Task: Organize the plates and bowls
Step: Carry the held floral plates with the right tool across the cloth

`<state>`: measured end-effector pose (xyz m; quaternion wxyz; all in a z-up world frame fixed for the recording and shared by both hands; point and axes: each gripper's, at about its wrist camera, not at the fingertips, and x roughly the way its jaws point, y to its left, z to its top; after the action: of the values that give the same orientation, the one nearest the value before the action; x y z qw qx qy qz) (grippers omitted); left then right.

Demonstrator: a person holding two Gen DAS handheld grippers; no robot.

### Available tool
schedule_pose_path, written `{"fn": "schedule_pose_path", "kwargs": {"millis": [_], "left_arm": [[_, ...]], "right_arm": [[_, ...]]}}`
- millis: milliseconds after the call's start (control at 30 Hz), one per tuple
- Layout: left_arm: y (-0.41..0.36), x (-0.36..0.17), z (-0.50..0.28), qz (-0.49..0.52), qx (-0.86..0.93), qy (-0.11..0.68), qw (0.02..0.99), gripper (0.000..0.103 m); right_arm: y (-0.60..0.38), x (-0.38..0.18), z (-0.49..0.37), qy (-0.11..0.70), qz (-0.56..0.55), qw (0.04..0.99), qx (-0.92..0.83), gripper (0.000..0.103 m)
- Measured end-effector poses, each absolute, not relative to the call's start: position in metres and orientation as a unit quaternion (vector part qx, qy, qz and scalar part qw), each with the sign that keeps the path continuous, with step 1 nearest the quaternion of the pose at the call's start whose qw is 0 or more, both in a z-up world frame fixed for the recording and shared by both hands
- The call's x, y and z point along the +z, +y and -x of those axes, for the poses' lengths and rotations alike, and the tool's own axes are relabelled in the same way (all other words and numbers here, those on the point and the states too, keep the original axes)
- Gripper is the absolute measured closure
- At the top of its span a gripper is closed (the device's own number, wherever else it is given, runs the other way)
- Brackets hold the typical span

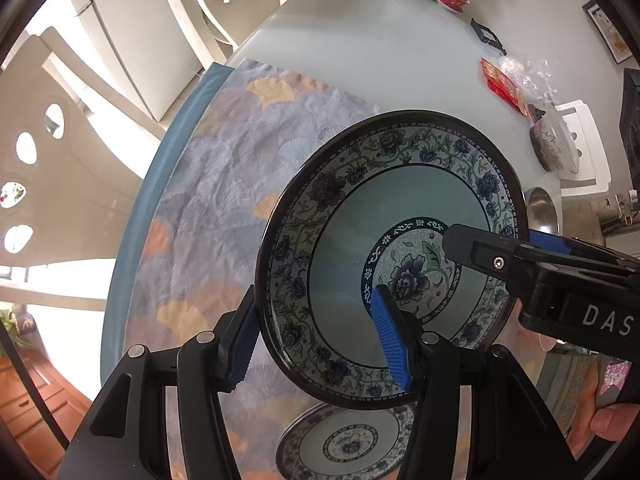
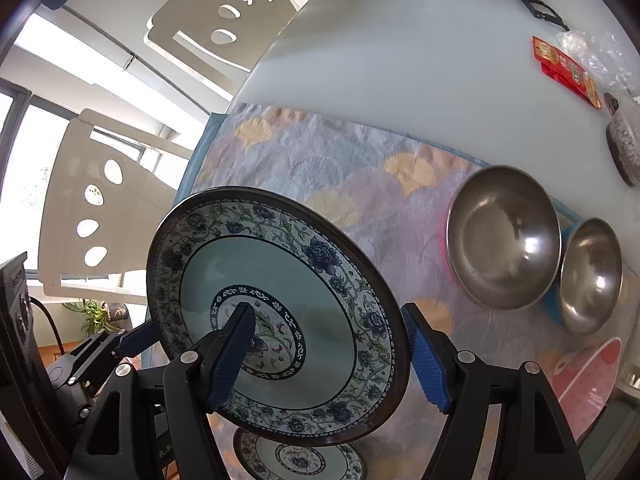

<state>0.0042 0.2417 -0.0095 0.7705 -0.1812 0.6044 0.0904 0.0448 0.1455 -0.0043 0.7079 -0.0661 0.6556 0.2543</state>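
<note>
Both grippers, left and right, clamp tilted floral plate rim; smaller plate beneath.

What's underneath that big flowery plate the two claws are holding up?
A second, matching plate lies on the patterned cloth below the raised plate; both wrist views show it.

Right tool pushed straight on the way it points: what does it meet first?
The plate: it sits tilted between the fingers of the right tool, across its path. Past it probably lies the cloth; depth is unclear.
</note>
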Motion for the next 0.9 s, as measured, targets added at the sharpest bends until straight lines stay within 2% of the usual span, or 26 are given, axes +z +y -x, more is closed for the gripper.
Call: {"fn": "schedule_pose_path", "kwargs": {"millis": [900], "left_arm": [[0.200, -0.005, 0.053, 0.167, 0.083, 0.616, 0.766, 0.052]], "right_arm": [[0.098, -0.008, 0.020, 0.668, 0.032, 0.698, 0.257, 0.030]]}}
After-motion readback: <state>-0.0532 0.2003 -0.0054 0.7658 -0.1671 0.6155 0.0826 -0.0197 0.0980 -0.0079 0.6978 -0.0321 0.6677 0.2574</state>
